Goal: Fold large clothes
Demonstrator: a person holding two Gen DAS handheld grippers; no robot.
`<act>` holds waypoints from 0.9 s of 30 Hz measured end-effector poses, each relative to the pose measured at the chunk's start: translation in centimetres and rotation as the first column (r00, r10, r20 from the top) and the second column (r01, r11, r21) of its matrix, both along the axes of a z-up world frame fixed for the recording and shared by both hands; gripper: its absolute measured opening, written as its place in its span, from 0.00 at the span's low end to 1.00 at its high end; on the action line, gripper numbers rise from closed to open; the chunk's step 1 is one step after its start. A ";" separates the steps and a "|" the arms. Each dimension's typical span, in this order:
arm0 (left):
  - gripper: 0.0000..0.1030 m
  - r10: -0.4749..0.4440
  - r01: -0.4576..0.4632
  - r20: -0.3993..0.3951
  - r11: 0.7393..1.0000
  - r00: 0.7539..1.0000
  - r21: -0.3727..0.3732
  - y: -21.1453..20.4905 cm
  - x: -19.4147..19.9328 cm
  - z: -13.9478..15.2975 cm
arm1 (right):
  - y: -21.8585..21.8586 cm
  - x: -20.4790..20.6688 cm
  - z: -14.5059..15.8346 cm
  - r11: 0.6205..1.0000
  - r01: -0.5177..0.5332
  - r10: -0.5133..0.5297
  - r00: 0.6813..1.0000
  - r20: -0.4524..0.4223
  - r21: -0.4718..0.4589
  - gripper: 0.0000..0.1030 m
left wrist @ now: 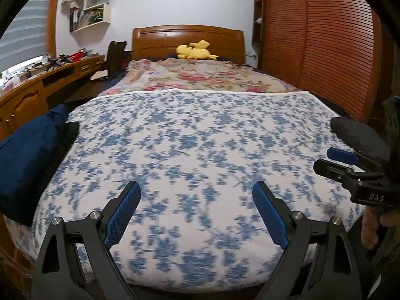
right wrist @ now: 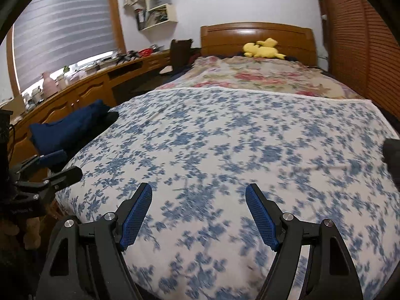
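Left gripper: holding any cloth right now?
No. In the left wrist view the left gripper has its jaws spread wide above the blue-flowered sheet, with nothing between them.

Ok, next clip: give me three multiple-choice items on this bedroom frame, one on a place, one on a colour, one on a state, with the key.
1. Where is the yellow plush toy?
A. by the wooden headboard
B. on the desk
C. on the floor

2. What pattern colour has the white spread cloth?
A. red
B. blue
C. green

3. How do the jaws of the left gripper and right gripper stand?
A. both shut
B. one shut
C. both open

Key: 1 A, it lies at the bed's far end against the headboard; 2 B, blue flowers cover it; 3 C, each wrist view shows a wide gap holding nothing.
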State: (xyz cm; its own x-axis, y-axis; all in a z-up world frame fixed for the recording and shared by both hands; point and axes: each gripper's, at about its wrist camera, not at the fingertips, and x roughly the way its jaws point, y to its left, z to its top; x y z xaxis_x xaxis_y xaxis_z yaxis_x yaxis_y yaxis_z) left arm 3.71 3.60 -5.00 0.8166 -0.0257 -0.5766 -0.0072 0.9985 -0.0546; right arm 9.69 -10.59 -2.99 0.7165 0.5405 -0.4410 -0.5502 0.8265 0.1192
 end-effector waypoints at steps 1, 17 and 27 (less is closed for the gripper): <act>0.89 -0.011 0.011 0.002 1.000 1.000 -0.004 -0.7 0.0 0.3 | -0.7 -0.5 0.3 1.000 0.015 -0.015 1.000 0.001 0.007 0.76; 0.89 -0.039 0.041 0.139 0.999 0.990 -0.011 -5.6 -1.3 8.5 | -8.8 -8.7 6.1 0.983 0.146 -0.160 0.978 0.136 0.112 0.76; 0.89 -0.019 0.019 0.208 1.000 0.978 -0.001 -5.0 -4.2 11.8 | -9.7 -12.6 7.6 0.975 0.167 -0.195 0.960 0.203 0.147 0.76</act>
State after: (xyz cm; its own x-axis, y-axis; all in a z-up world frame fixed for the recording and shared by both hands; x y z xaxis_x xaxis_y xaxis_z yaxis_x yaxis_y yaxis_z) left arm -0.49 -1.36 6.80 0.9179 -0.0441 -0.3944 0.0237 0.9981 -0.0563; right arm -2.90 -20.26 4.63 0.8776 0.4346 -0.2023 -0.4171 0.9003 0.1250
